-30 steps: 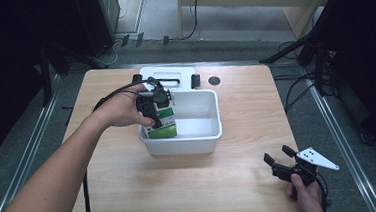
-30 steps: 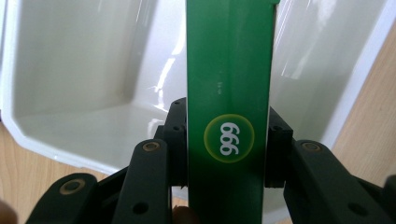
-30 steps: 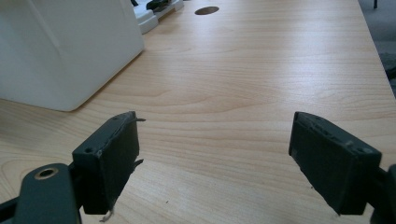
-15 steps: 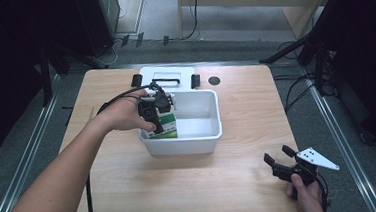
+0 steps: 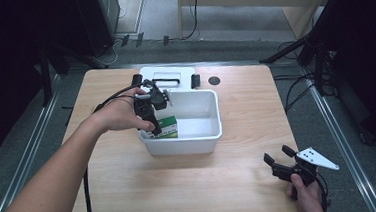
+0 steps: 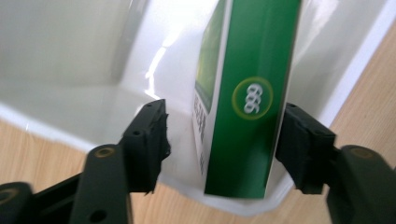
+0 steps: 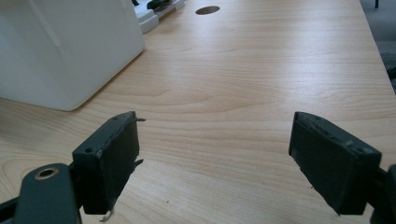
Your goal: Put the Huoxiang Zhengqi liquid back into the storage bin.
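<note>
Left hand-held gripper (image 6: 224, 144) jaws parted around green box (image 6: 247, 93), left-of-centre inside white bin (image 5: 213, 134), gap on one side; right hand-held gripper (image 7: 215, 158) wide open, empty, lower right on surface (image 5: 231, 183); box may tip against bin wall.

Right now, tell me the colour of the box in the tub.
Green and white box, clearest in the left gripper view.

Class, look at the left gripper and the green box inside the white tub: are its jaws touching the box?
Cannot tell. In the left gripper view, one jaw of the left gripper stands clearly off the green box, in the white tub; the other sits at its edge, contact unclear.
</note>
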{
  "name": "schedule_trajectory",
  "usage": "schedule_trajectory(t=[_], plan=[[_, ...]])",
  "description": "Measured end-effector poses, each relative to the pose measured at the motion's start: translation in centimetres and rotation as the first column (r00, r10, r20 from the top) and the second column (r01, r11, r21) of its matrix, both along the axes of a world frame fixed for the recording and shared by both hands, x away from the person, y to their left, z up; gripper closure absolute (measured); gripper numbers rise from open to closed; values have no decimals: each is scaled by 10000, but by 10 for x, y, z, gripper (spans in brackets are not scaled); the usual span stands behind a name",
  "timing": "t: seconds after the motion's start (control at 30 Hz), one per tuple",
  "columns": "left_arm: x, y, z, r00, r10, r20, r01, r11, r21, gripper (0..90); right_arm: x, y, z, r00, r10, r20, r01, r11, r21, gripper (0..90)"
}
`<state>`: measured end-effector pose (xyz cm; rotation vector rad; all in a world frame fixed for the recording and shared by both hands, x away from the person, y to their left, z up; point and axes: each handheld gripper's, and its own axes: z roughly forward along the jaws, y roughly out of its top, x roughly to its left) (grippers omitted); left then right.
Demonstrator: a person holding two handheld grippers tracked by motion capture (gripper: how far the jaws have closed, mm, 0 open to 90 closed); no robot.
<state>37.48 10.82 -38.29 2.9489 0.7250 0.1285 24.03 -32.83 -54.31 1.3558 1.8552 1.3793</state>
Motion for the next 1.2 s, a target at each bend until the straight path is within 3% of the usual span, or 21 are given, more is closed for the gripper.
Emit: schedule_trajectory(t=[0.13,0.2,0.27,0.33,0.53,0.7,0.83,0.9,1.1,1.2], plan=[[0,5,7,9976,656,224,-657,9978,37,239,0,0,0,10000,0,-5,0,10000,13,162],[-1,8,11,9961,865,177,-865,9962,-13,142,0,0,0,10000,9,-4,-9,10000,4,162],[-2,11,14,9959,906,70,-906,9959,18,107,0,0,0,10000,10,-3,-10,10000,-4,162],[-4,14,16,9941,1066,203,-1069,9942,126,24,0,0,0,10000,2,-47,-1,10000,17,162],[-10,27,25,9895,1396,382,-1395,9902,-42,0,0,0,0,10000,0,-54,0,10000,0,162],[-15,50,32,9802,1933,421,-1914,9804,-458,0,1,0,0,10000,-8,-33,8,10000,22,162],[-22,74,34,9686,2453,406,-2409,9663,-909,0,1,0,0,10000,-3,-42,3,10000,9,163],[-27,86,33,9574,2855,435,-2782,9523,-1255,0,1,0,0,10000,0,-41,0,10000,2,163],[-40,120,22,9312,3633,315,-3551,9231,-1474,0,1,0,0,10000,-4,-39,4,10000,-25,163],[-46,135,15,9151,4026,248,-3938,9050,-1610,0,1,0,0,10000,-30,-54,30,10000,-43,163]])
